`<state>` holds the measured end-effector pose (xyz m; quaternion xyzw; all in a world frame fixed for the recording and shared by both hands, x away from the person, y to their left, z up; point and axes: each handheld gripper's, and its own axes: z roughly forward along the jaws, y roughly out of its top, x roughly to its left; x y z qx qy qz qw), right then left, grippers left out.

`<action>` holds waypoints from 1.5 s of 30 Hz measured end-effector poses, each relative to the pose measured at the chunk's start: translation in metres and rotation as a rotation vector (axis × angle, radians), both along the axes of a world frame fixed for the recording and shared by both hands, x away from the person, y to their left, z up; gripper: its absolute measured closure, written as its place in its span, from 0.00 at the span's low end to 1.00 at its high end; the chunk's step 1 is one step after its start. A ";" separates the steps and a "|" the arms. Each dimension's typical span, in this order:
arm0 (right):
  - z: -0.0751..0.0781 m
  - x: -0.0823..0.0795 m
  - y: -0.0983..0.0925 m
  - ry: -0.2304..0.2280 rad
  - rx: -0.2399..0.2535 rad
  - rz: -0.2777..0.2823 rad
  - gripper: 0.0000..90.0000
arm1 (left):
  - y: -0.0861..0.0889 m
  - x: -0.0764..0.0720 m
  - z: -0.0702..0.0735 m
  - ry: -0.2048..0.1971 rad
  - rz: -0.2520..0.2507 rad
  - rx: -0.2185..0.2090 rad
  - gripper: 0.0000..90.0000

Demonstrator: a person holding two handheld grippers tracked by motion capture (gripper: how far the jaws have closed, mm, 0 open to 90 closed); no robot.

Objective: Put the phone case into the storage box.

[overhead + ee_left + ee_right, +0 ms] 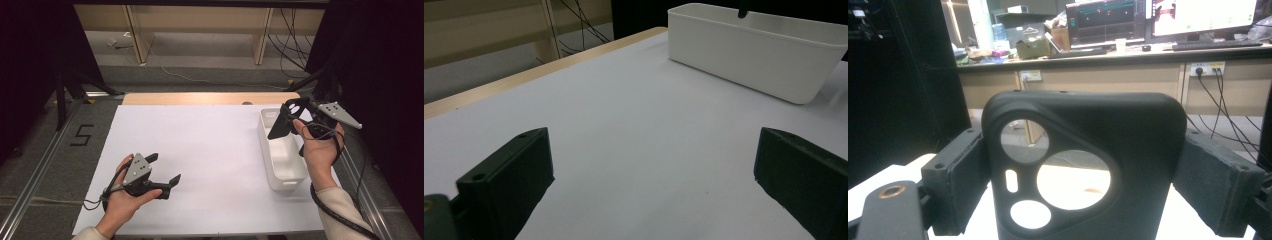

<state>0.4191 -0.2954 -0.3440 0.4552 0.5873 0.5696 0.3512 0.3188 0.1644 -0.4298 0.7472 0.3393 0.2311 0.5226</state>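
Note:
My right gripper [294, 111] is shut on a black phone case [278, 126] with round camera cutouts, held upright by its side edges above the far end of a white plastic bin [286, 169]. In the right gripper view the case [1148, 150] fills the gap between the two jaws of the right gripper [1085, 172]. My left gripper [164, 168] is open just above the white table sheet [210, 145] at the near left, with nothing between its jaws. From the left gripper [651, 145] the bin [749, 55] stands ahead, at the upper right.
The bin stands lengthwise along the table's right edge, and the part of its inside that shows holds nothing. A wooden strip [210, 98] borders the table's far edge. Cables [290, 45] and shelving lie on the floor beyond. Metal rails [35, 170] run along both sides.

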 end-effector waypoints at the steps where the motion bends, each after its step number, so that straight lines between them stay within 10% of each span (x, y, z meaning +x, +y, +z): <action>1: 0.000 0.000 0.000 0.004 -0.001 -0.003 0.17 | 0.000 0.000 0.000 0.000 -0.001 0.000 0.02; 45: -0.009 0.029 0.008 0.062 -0.094 -0.044 0.17 | -0.001 0.000 -0.001 0.006 0.002 -0.005 0.03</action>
